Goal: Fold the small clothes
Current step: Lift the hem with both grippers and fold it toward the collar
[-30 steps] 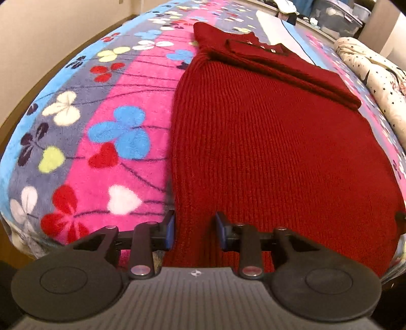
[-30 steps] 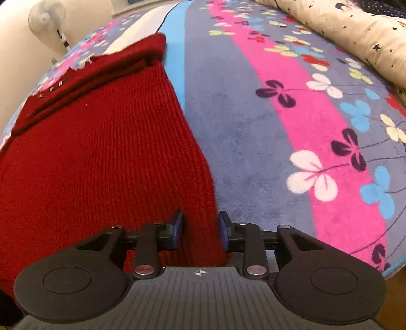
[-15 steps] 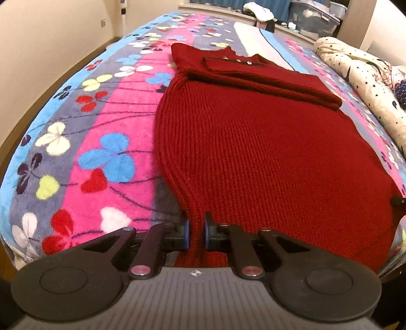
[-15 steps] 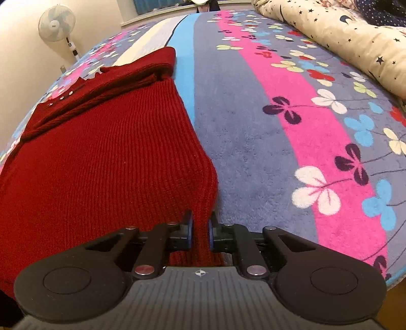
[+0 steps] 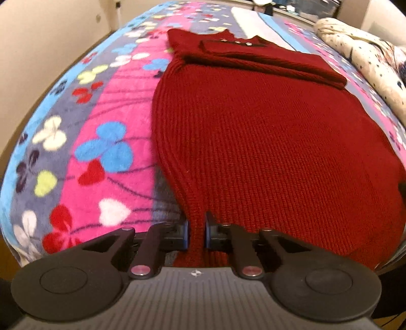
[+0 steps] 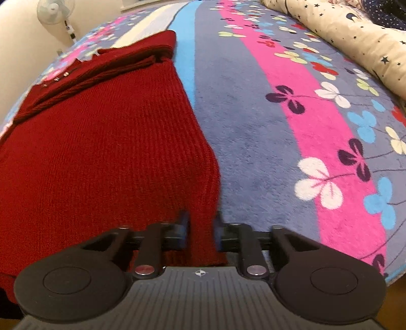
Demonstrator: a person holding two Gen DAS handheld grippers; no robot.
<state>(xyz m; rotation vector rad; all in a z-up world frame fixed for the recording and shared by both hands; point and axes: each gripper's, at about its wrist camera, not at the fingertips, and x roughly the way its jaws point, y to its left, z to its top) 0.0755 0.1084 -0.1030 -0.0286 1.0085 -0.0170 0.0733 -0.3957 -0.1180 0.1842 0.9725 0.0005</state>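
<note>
A dark red knitted sweater (image 5: 266, 132) lies flat on the bed, with its sleeves folded across the far end near the collar. My left gripper (image 5: 196, 229) is shut on the sweater's near left hem corner. My right gripper (image 6: 200, 228) is shut on the near right hem corner of the sweater (image 6: 101, 152). Both corners are pinched between the blue pads and pulled up slightly off the blanket.
The sweater rests on a fleece blanket (image 5: 96, 132) with pink, grey and blue stripes and flower prints. A cream star-print duvet (image 6: 355, 40) lies along the right side. A standing fan (image 6: 54, 12) is by the far wall. The bed's near edge is just below both grippers.
Both grippers went from open around the hem corners to shut on them. They have since lifted the corners a little, and the views have risen slightly.
</note>
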